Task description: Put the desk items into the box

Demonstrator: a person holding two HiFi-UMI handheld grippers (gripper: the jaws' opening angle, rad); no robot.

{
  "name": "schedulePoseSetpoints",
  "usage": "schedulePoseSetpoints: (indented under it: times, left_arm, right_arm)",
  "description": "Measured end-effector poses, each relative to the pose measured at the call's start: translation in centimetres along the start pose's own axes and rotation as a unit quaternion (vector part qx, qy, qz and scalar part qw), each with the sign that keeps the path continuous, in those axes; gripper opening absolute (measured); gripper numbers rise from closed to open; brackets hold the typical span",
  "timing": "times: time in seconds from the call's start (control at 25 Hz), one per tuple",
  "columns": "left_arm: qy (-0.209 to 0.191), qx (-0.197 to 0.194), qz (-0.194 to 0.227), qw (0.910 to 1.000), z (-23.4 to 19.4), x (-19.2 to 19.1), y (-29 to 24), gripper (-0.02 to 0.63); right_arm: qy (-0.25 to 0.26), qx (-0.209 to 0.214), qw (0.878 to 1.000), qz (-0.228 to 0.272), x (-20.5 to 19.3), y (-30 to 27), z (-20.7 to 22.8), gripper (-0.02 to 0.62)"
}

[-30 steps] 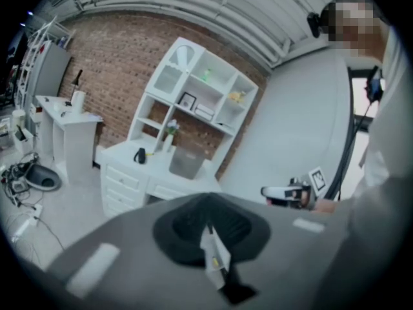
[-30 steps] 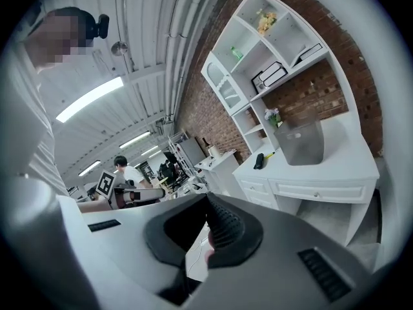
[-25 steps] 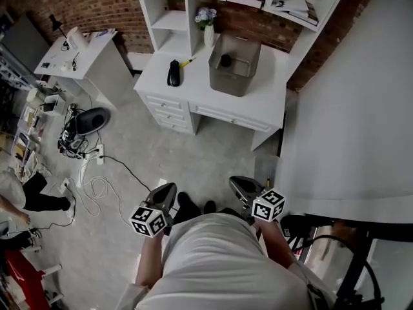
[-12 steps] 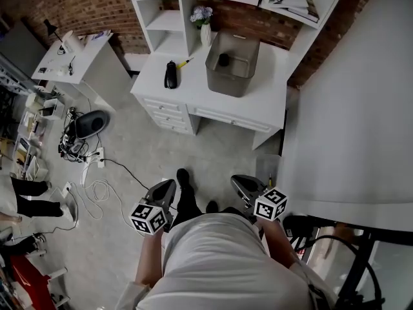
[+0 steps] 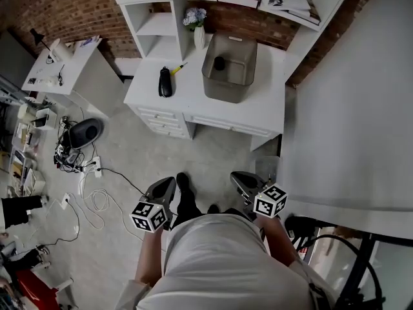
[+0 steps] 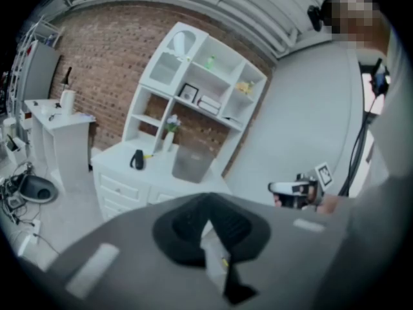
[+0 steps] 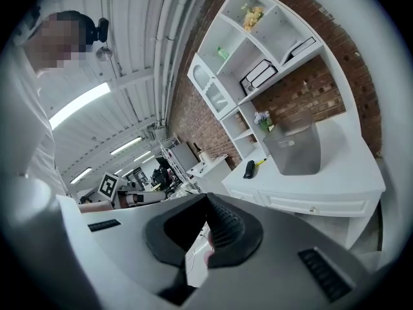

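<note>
A grey see-through box (image 5: 229, 66) stands on the white desk (image 5: 261, 105), with a small dark item (image 5: 220, 62) inside it. Left of the box lie a black desk item (image 5: 165, 82) and a yellow pen (image 5: 179, 66). Both grippers are held low in front of the person's body, well short of the desk. My left gripper (image 5: 169, 183) is shut and empty, and so is my right gripper (image 5: 238, 179). The left gripper view shows the box (image 6: 191, 163) and the black item (image 6: 137, 159) far ahead. The right gripper view shows the box (image 7: 297, 148) and the black item (image 7: 249, 168).
A vase of flowers (image 5: 197, 28) stands at the desk's back under white shelves (image 5: 155, 24). A second white table (image 5: 71, 60) is at the left. Cables and a round dark device (image 5: 84, 133) lie on the floor at the left. A large white panel (image 5: 348, 128) fills the right.
The desk and box have slid lower and larger in the head view as the person walks toward them. Both grippers travel along, still shut.
</note>
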State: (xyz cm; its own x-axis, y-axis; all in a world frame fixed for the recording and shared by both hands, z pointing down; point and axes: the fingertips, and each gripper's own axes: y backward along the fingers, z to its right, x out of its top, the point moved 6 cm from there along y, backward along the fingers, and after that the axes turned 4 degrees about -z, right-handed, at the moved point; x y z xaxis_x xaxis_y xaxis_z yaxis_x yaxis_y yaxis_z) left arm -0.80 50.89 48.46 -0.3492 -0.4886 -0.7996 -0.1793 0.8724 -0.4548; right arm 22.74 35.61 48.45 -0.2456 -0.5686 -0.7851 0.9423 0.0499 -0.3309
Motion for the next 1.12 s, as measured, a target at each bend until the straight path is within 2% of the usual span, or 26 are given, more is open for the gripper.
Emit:
schedulePoseSetpoints:
  times: [0.36, 0.72, 1.12]
  left_arm:
    - [-0.003, -0.020, -0.013, 0.9997, -6.2, 4.2, -4.0, 0.003]
    - [-0.035, -0.060, -0.037, 0.9969, -12.6, 9.6, -7.6, 0.003]
    - [-0.043, -0.090, -0.051, 0.9937, -19.9, 13.2, -10.3, 0.003]
  right_arm:
    - [-0.010, -0.018, 1.000, 0.000, 3.5, -6.9, 2.5, 0.000]
    - [-0.025, -0.048, 0.998, 0.023, 8.2, -13.5, 4.0, 0.000]
    - [-0.022, -0.087, 0.996, 0.020, 11.1, -20.1, 4.7, 0.000]
